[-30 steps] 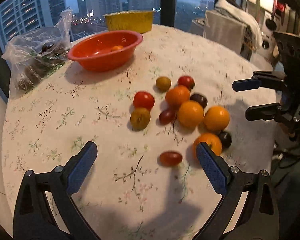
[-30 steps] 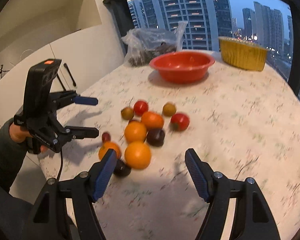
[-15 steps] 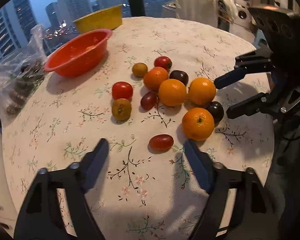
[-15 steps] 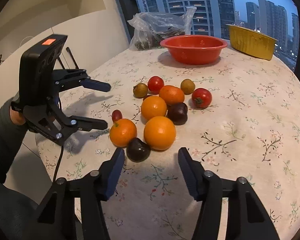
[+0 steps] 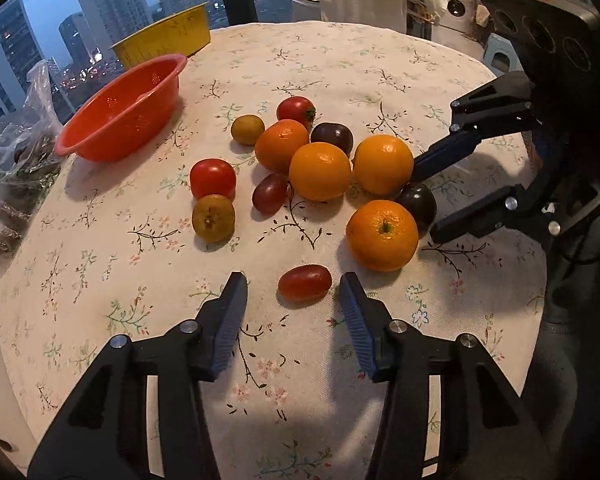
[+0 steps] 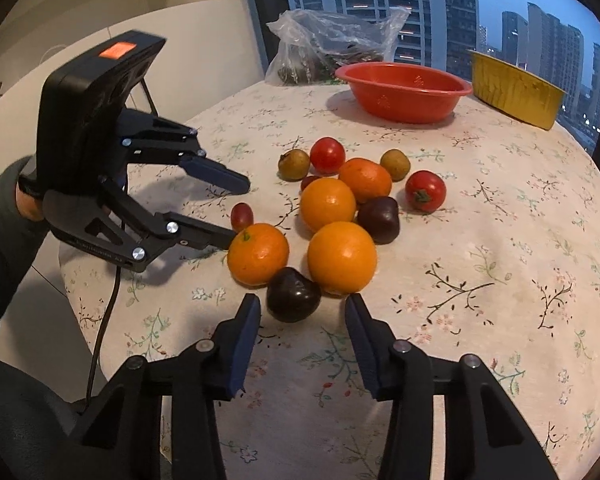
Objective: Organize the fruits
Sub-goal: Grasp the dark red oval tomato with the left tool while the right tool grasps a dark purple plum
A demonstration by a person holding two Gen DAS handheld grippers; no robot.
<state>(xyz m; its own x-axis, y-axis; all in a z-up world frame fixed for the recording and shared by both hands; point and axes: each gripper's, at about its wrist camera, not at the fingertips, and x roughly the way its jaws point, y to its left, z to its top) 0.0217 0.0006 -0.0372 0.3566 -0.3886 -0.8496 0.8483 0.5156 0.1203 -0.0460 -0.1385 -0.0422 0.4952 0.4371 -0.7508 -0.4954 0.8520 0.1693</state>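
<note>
At the upper left of the left wrist view a clear plastic bag of dark contents is sitting at the edge of the flowered tablecloth, with a red colander bowl beside it and a yellow tub behind that. In the middle of the frame the fruit is lying in a loose cluster: two red tomatoes, two olive-brown fruits, four oranges and dark plums, several touching one another. A small oblong red tomato is lying apart below them, near the lower centre.

The left gripper is closing around that oblong tomato; the fruit sits between the blue pads, which are not yet touching it. An orange is crowding close on its right.

In the right wrist view, the right gripper is closing on a dark plum at the lower centre, with gaps showing on both sides. That plum is wedged against two oranges just behind it, which are hemming it in. At the left of this frame a sleeved hand is holding the other gripper.

No readable writing is showing on anything.
</note>
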